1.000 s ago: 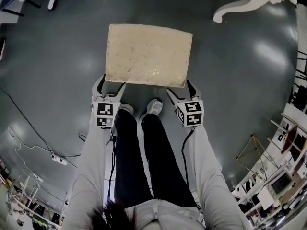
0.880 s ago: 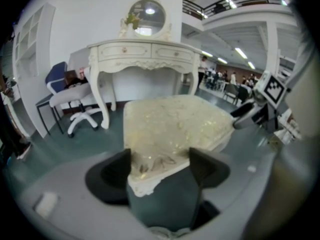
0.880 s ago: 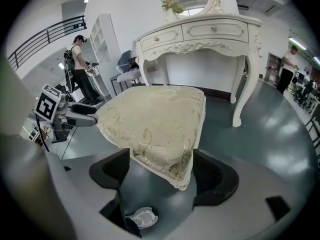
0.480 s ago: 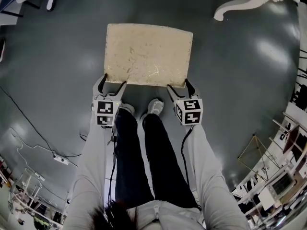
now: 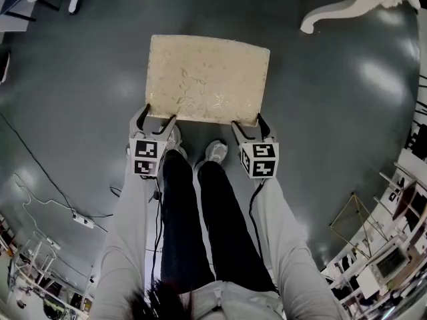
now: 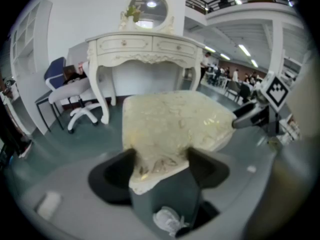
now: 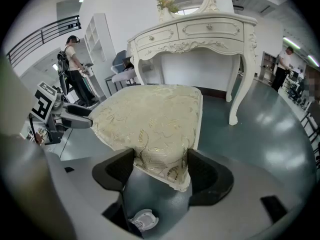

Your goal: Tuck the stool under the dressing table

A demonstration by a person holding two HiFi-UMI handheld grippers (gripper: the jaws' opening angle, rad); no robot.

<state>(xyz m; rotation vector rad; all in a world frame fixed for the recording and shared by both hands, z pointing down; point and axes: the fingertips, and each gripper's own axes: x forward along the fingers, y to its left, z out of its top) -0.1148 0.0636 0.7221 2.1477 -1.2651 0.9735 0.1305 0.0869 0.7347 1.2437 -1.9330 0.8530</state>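
**Stool gripped at both near corners, not yet under the dressing table**

The stool (image 5: 207, 77) stands on the grey floor (image 5: 333, 119) just ahead of the person's feet, its pale, gold-patterned cushion facing up. It is out in the open. The dressing table (image 7: 200, 31) stands well beyond its far edge, and the head view shows only a curved white leg of it at the top right. None of the tucking itself is done.

What is done is the grip. The left tongs (image 6: 159, 159) pinch the cushion's near left corner, with fabric filling the gap between the jaws. The right tongs (image 7: 161, 161) have just been closing and pinch the near right corner, the cushion touching both jaws.

By my judgement, nearly the whole move is left:
- Bring the stool forward across the floor.
- Steer it toward the opening between the table's front legs, which seems to lie off to the right of the stool's line.
- Push it in beneath the drawers.
- Let go.

An office chair (image 6: 75, 91) stands near the table's left leg and should be kept clear of.
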